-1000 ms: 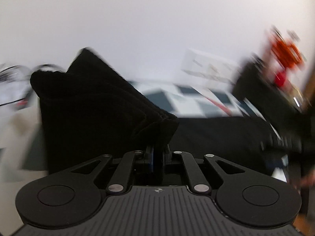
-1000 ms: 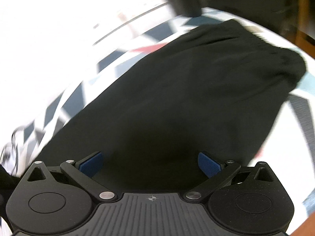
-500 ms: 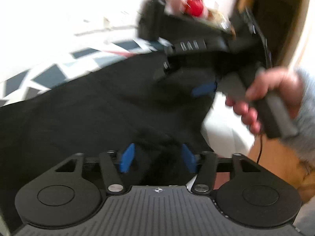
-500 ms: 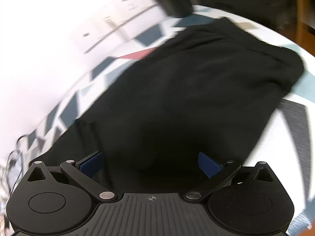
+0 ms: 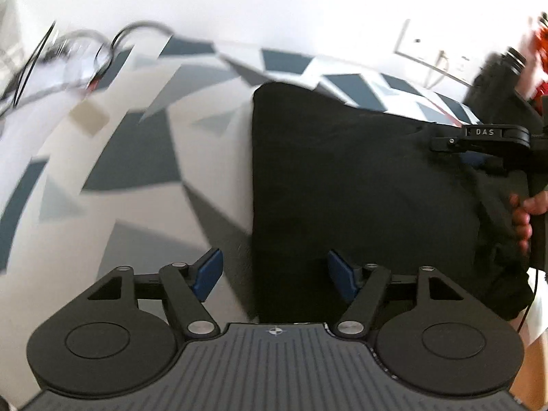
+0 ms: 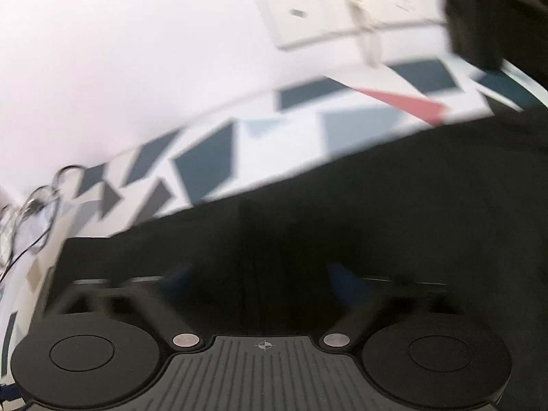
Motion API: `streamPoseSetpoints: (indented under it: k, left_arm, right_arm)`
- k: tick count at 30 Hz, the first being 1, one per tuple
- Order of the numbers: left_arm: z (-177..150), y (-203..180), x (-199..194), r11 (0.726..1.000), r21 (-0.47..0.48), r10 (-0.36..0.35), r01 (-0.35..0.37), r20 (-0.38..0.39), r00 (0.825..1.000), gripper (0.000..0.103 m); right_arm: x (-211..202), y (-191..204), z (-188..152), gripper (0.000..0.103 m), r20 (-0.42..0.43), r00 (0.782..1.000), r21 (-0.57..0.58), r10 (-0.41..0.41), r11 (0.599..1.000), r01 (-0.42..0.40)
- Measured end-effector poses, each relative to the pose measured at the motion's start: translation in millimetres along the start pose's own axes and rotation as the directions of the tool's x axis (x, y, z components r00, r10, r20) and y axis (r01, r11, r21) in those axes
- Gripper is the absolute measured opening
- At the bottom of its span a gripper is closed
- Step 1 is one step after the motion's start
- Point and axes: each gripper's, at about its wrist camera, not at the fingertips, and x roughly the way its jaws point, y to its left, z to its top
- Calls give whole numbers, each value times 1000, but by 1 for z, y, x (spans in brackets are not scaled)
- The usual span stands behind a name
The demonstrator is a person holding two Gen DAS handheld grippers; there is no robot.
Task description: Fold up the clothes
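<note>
Black garment (image 5: 359, 185): lies flat on the patterned bench (image 5: 130, 157), left edge straight, as if folded. Left hand-held gripper (image 5: 274, 274): fingers spread, holding nothing, poised over the garment's near edge. Right hand-held gripper (image 6: 260, 277): fingers spread, low over the cloth, view blurred. Cables (image 5: 78, 51): far corner.
</note>
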Motion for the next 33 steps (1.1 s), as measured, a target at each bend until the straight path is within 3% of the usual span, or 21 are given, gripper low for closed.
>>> streamPoseSetpoints:
  k: [2,6,8,12,20,24,25,27,28,33]
  left_arm:
    - [-4,6,-1,999,-38,-20,20,-13,1000,72]
    - [-6,2,4,996,-60,-62,59,-39,997,75]
    - [-4,-1,9,994,-72,-85,82,-50,995,79]
    - [0,-5,16,991,-69,-116,111,-64,991,80]
    - [8,-3,23,986,-97,-146,138,-75,986,85]
    - [10,-7,25,989,-75,-136,130,-88,987,88]
    - [10,-9,25,990,-67,-132,127,-89,987,88]
    - [9,-11,26,991,-49,-127,123,-92,988,88]
    - [9,-12,26,992,-41,-125,121,-94,988,88]
    - [9,-11,27,990,-31,-140,137,-90,986,92]
  right_arm:
    - [1,-6,7,14,33,999,26,-9,1000,8]
    - [4,-22,23,7,104,994,108,-34,994,23]
    - [2,-38,24,19,84,995,191,-45,981,28]
    - [-27,-56,4,51,52,997,294,54,954,-67]
    - [-105,-23,-66,45,-4,978,171,210,963,-206]
    - [-103,-6,-82,45,-48,982,116,181,978,-175]
    - [-100,-4,-85,42,-59,983,106,175,980,-168]
    - [-97,0,-92,14,-74,985,71,159,986,-153]
    - [-96,2,-96,5,-82,985,54,150,988,-146]
    - [-131,-13,-105,4,-12,992,129,128,984,-125]
